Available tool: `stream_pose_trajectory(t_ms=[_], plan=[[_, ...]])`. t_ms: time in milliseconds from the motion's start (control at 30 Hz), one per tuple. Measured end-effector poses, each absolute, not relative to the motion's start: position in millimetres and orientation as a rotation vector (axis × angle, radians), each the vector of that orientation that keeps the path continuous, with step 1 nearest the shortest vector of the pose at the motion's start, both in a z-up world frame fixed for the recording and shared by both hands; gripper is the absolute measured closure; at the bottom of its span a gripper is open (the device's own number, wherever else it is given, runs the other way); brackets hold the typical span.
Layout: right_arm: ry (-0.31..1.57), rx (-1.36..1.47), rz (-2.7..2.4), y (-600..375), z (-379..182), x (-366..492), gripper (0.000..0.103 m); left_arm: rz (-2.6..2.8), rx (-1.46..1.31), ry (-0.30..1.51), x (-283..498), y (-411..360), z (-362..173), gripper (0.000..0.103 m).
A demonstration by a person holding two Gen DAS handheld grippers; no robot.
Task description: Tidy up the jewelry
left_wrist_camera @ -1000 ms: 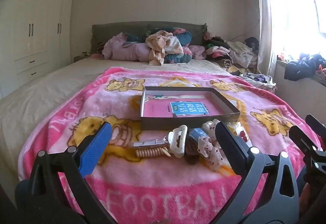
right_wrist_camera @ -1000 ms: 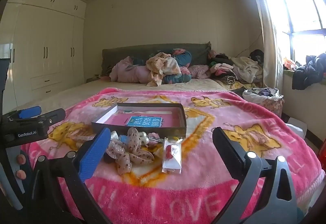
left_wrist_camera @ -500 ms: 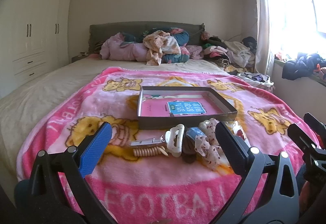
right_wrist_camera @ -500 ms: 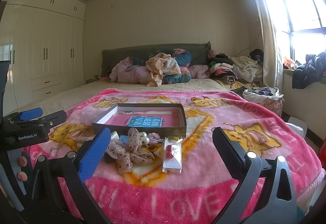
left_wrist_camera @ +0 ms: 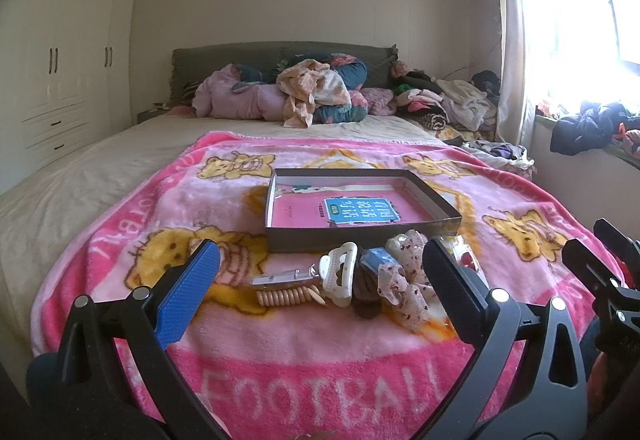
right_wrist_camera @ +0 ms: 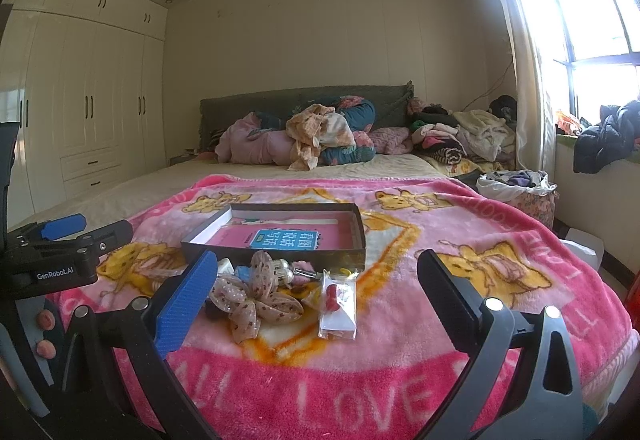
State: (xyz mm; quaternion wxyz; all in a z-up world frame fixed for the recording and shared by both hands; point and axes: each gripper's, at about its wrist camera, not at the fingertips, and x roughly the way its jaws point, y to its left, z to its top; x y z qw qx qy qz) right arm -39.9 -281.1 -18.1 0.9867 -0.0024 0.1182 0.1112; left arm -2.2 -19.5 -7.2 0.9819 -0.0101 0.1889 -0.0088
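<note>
We see a bed (left_wrist_camera: pixel 80 176) with a pink cartoon blanket (left_wrist_camera: pixel 320 360) spread over its near end. On the blanket sits a shallow open box (left_wrist_camera: pixel 360 236), with a cluster of hair accessories (left_wrist_camera: pixel 344 280) just before it. Piled clothes (left_wrist_camera: pixel 312 96) lie at the headboard end.

Left gripper (left_wrist_camera: pixel 320 272) drifted slightly left and turned a little over last second: box (left_wrist_camera: pixel 362 238) and hair-accessory pile slid a touch leftward in left wrist view, white claw clip (left_wrist_camera: pixel 338 274) likewise. Wardrobe (left_wrist_camera: pixel 60 72) edged toward frame border. In right wrist view, left gripper (right_wrist_camera: pixel 64 240) rose slightly at left edge. Right gripper (right_wrist_camera: pixel 316 280) view barely shifted. Nothing on blanket (right_wrist_camera: pixel 400 380) moved.
</note>
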Motion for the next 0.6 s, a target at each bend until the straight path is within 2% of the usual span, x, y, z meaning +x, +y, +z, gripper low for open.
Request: stream_pose_trajectory(t_ms=[600], plan=[[0.237, 0.000, 0.223, -282.5, -17.6, -39.6, 0.006, -0.019, -0.023, 0.384, -3.4, -26.0, -6.8, 0.010]])
